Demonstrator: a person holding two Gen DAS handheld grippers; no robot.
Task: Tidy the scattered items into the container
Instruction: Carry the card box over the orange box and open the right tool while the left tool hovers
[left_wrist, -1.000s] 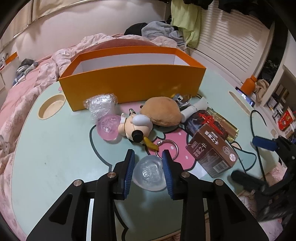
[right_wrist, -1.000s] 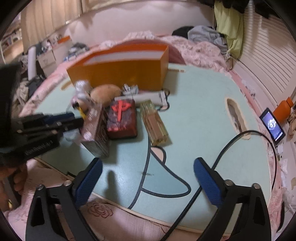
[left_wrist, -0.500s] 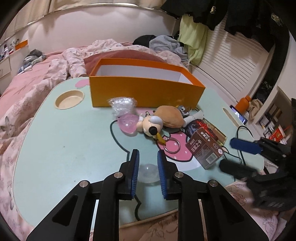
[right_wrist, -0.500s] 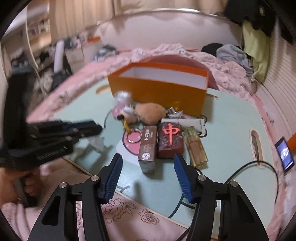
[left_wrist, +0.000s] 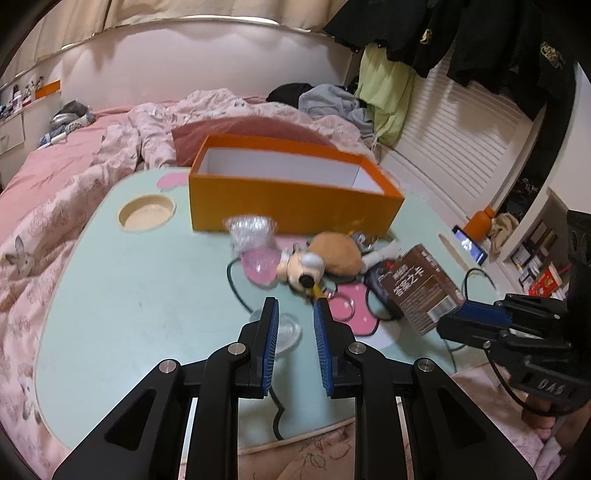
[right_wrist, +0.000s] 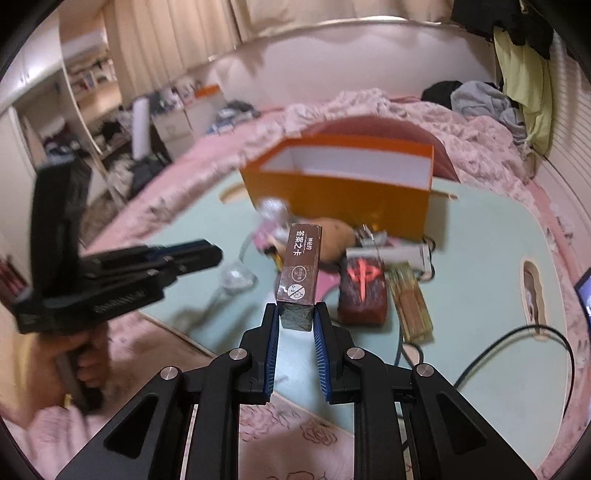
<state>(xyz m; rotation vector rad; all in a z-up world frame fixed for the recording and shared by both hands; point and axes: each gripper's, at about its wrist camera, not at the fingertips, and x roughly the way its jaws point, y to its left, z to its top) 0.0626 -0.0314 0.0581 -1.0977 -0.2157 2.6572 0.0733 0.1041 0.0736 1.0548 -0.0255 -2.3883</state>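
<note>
Since a second ago the right gripper (right_wrist: 295, 308) has closed from wide apart onto the brown box (right_wrist: 301, 258) and is now lifting it off the table (left_wrist: 129, 295), while the left gripper (left_wrist: 295, 306) has risen away from the clear dome (left_wrist: 290, 334) it was straddling. The right pads are pressing on both sides of the box's near end, and the box is sticking out forward and upward from the fingers, clear of the tabletop. The left jaws are standing nearly together with only a narrow slot between them and nothing in it; the clear dome is lying on the table just below and slightly left of those fingertips. Just beyond the right gripper's tips and a little to their right, a dark box with a red mark (right_wrist: 364, 291) is lying flat, with a glass bottle (right_wrist: 410, 302) touching its right side and a white tube (right_wrist: 391, 254) lying across behind both. Ahead of the left gripper, a key ring (left_wrist: 345, 308) is resting near the right fingertip, and further on a plush toy (left_wrist: 332, 254), a pink dome (left_wrist: 260, 266) and a wad of bubble wrap (left_wrist: 251, 229) are sitting close together. Behind them all, farthest from both grippers, the orange container (left_wrist: 288, 203) is standing open, showing only its white inner walls. A hand (right_wrist: 85, 365) is gripping the left gripper's handle.
</note>
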